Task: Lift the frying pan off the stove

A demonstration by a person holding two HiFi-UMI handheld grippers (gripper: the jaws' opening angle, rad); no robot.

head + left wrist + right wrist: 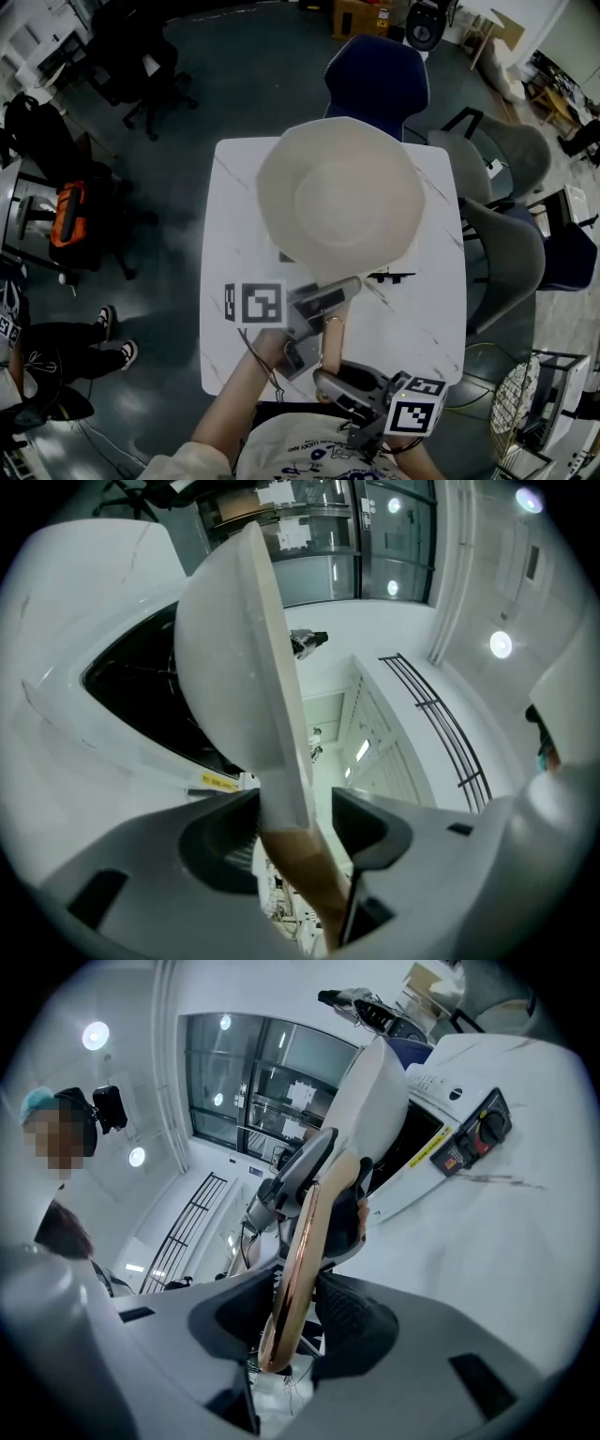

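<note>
White marbled table [427, 323], blue chair [375, 80] at its far edge. On the far half sits the stove [427, 1147], white body with a black top, almost wholly covered from above by the pan. The cream frying pan [342, 202] is up off the stove; we see open space between its underside and the black top. Its wooden handle [331, 342] points toward us. The left gripper [295, 822] straddles the pale neck of the handle, jaws wide, with a gap on one side. The right gripper [295, 1312] is clamped on the near end of the handle, pads pressing on both sides.
</note>
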